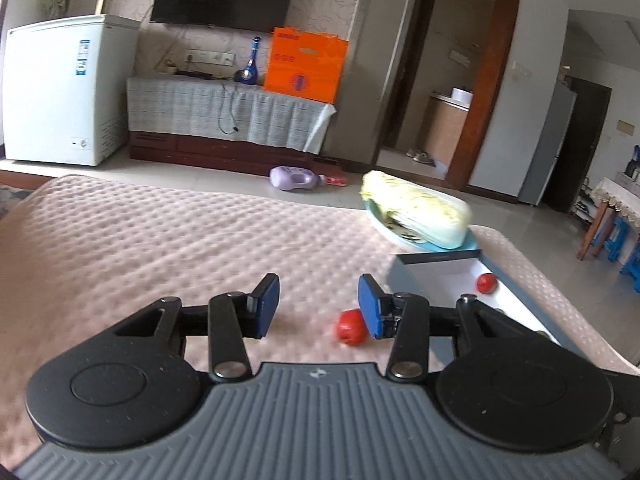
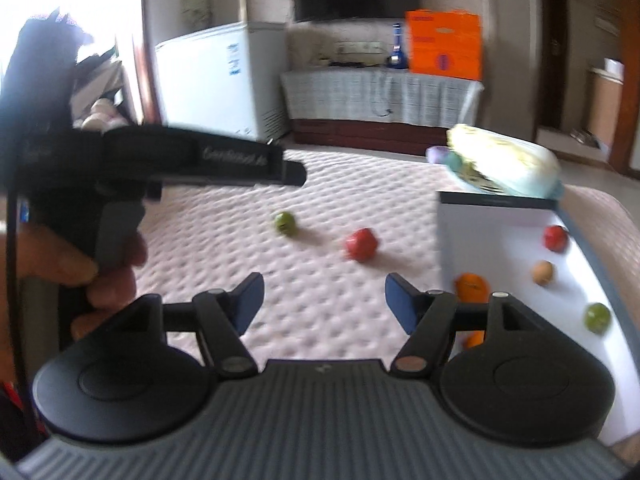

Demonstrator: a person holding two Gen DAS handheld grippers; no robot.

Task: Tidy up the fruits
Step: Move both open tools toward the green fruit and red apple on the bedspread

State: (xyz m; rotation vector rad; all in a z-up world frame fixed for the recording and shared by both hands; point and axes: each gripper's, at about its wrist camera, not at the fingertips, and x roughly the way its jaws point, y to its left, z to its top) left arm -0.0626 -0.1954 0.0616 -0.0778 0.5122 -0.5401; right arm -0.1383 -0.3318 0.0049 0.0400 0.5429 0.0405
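A red fruit (image 1: pixel 351 326) lies on the pink quilted bed, just in front of my open left gripper (image 1: pixel 319 304) and partly behind its right finger. It also shows in the right wrist view (image 2: pixel 361 244), beside a green fruit (image 2: pixel 285 223). A shallow white box (image 2: pixel 500 240) at the right holds a red fruit (image 2: pixel 555 237), a brown one (image 2: pixel 543 272), an orange (image 2: pixel 472 286) and a green one (image 2: pixel 597 317). My right gripper (image 2: pixel 324 300) is open and empty, left of the box. The left gripper's body (image 2: pixel 160 160) shows at the left in the right wrist view.
A napa cabbage (image 1: pixel 416 208) rests on a blue plate (image 1: pixel 400 236) behind the box (image 1: pixel 436 276). Beyond the bed (image 1: pixel 160 240) stand a white freezer (image 1: pixel 60 92), a covered TV cabinet (image 1: pixel 228 112) with an orange box (image 1: pixel 306 64), and a purple bottle (image 1: pixel 294 179) on the floor.
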